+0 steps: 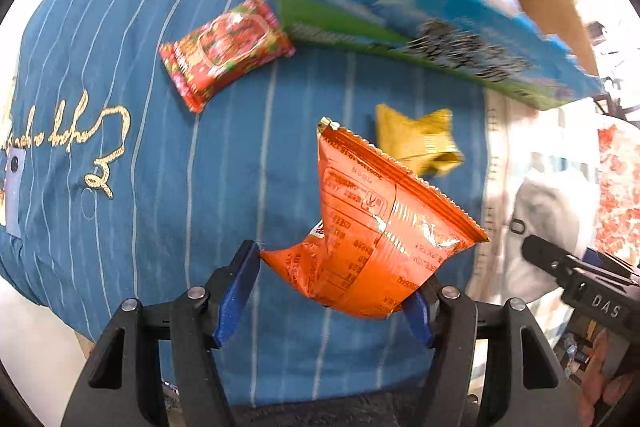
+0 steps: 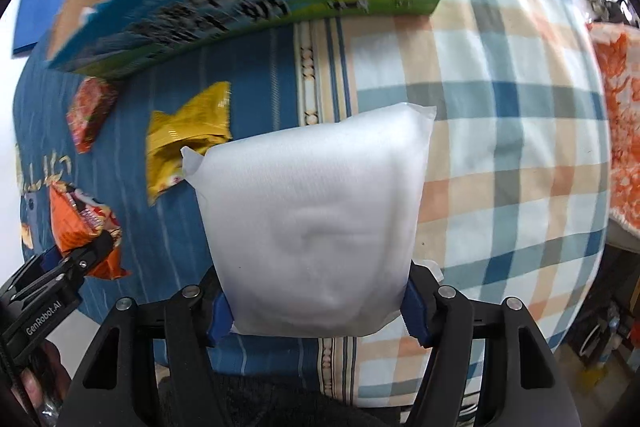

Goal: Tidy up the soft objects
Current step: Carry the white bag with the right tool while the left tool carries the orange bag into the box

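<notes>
**Both grippers loaded over the bed**

Blue pinstriped bedding w/ gold script (image 1: 160, 163) covers the surface; a plaid blue-peach-white sheet (image 2: 512, 131) lies beside it. L gripper (image 1: 336, 291) is clamped on a crinkled orange foil snack bag (image 1: 376, 223), held off the fabric. R gripper (image 2: 316, 311) is closed on a soft white padded pouch (image 2: 316, 219), also lifted. 2 packets rest on the blue cloth: a red printed snack packet (image 1: 226, 51), touching the box's corner, and a crumpled yellow foil packet (image 1: 420, 141) near the orange bag. An open cardboard box w/ blue-green printed side (image 1: 420, 27) sits at the far edge; some items show inside, too blurred to ID.
</notes>
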Available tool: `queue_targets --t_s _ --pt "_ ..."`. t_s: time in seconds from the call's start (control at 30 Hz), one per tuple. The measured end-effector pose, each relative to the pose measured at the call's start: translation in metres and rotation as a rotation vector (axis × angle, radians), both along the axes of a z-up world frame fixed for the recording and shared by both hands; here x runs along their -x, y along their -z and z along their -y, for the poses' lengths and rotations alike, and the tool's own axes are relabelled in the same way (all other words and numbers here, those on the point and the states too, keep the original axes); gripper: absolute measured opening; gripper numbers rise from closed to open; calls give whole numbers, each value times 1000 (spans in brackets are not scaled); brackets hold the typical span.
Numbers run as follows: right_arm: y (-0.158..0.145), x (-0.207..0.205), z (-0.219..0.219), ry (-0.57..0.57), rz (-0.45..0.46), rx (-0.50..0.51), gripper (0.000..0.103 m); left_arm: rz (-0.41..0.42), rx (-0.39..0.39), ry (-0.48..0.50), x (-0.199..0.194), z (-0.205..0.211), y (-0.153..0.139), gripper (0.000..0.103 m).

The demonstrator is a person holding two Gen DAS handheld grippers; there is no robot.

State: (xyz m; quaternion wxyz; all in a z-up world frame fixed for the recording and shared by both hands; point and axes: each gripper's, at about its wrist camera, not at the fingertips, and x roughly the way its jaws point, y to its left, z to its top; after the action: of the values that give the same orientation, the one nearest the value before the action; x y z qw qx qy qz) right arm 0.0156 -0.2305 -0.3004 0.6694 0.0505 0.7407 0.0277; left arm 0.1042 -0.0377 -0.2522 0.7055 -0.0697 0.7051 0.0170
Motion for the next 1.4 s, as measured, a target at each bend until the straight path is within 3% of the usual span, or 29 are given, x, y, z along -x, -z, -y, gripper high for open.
queue_targets --t_s 0.33,0.37,0.7,0.93,1.2,1.4 --pt "-63 -18 0 -38 121 -56 68 115 54 63 -1 -3 -77 63" --pt "-68 -17 1 -39 130 -60 68 127 61 66 -8 1 -71 63" --pt "-120 -45 11 -28 231 -128 67 253 130 80 -46 19 -119 63" --pt "-158 -94 22 -23 315 -140 67 308 153 52 -93 13 -153 64" --pt "-162 -163 29 -11 333 -95 67 270 146 36 -156 6 -144 64" --pt "-109 -221 24 -39 258 5 67 157 133 -4 -206 -2 -97 64"
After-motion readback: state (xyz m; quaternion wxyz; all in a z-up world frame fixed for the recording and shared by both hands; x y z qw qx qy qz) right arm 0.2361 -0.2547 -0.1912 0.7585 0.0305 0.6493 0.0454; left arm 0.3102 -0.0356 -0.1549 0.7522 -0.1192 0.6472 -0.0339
